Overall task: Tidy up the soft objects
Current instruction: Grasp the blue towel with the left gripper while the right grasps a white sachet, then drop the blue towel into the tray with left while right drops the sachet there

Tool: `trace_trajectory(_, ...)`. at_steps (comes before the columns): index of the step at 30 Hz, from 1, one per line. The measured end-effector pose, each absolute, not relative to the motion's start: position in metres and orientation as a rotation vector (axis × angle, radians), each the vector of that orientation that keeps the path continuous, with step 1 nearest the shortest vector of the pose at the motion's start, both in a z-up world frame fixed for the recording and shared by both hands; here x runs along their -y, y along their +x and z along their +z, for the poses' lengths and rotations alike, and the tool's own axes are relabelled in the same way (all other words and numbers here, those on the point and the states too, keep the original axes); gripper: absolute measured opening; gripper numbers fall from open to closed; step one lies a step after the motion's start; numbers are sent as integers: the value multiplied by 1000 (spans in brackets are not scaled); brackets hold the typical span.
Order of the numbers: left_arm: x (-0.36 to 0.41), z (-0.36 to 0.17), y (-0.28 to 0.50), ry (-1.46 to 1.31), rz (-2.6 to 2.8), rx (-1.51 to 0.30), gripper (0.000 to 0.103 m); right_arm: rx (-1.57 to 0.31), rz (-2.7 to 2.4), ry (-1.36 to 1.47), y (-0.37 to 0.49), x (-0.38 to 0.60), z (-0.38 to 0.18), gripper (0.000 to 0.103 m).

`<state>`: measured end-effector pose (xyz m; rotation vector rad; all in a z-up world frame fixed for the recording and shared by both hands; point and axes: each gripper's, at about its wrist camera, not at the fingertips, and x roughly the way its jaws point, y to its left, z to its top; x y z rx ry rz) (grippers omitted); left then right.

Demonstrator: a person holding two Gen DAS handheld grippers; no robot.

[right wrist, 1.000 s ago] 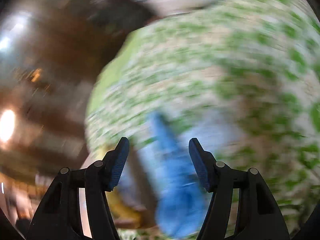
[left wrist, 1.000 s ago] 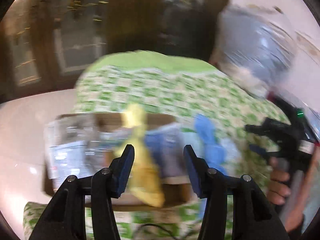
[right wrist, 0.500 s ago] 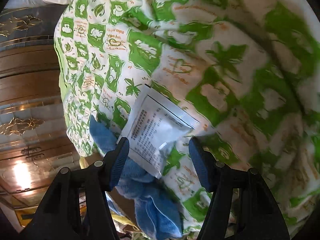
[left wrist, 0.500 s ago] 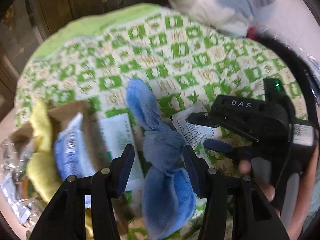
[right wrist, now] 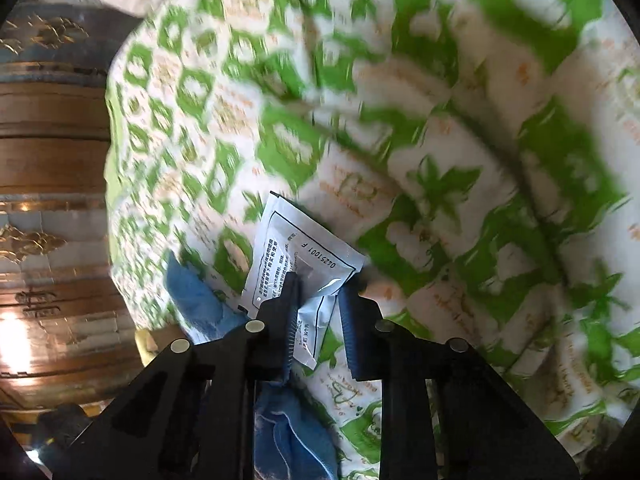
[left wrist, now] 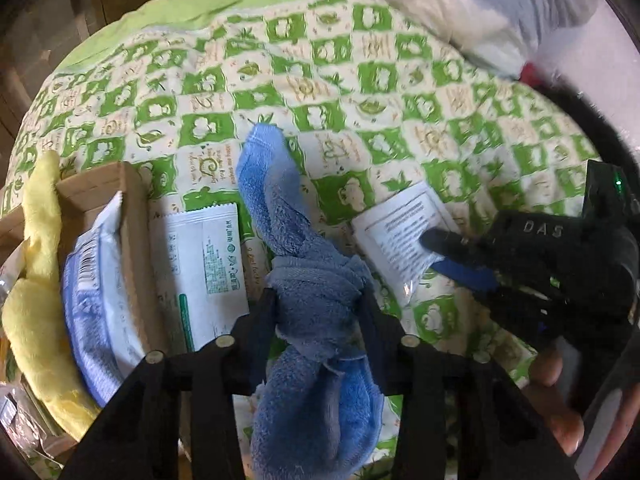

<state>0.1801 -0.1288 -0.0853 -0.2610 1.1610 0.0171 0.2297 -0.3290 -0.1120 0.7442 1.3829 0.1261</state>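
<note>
A knotted blue towel (left wrist: pixel 308 280) lies on the green-and-cream patterned bedspread (left wrist: pixel 320 80). My left gripper (left wrist: pixel 318 308) has closed its fingers on the knot. A white printed sachet (left wrist: pixel 404 236) lies right of the towel. My right gripper (right wrist: pixel 318 300) has narrowed around the sachet (right wrist: pixel 296 256), its fingers on the sachet's near edge. The right gripper also shows in the left wrist view (left wrist: pixel 452 256). The blue towel shows at lower left in the right wrist view (right wrist: pixel 196 304).
A cardboard box (left wrist: pixel 124 216) at the left holds a yellow cloth (left wrist: pixel 36 280) and a blue-white packet (left wrist: pixel 96 300). A white-green packet (left wrist: pixel 208 268) lies beside the box. A clear plastic bag (left wrist: pixel 500 8) sits at the far right. Wooden furniture (right wrist: pixel 48 160) stands beyond the bed.
Both grippers have moved down and closed in: the left around the blue towel's knot, the right around the white sachet.
</note>
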Motion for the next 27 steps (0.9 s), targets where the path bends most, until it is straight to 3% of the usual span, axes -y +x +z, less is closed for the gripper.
trace_trajectory(8, 101, -27, 138, -397, -23, -1016, 37, -1149, 174, 805, 221, 353, -72, 19)
trace_trajectory(14, 58, 26, 69, -512, -18, -861, 37, -1088, 220, 781, 217, 348, -57, 19)
trace_trajectory(21, -2, 54, -14, -625, 93, -855, 37, -980, 417, 643, 206, 299, -19, 19)
trace_trajectory(27, -51, 52, -58, -644, 211, -840, 37, -1002, 721, 506, 185, 238, 1, 19)
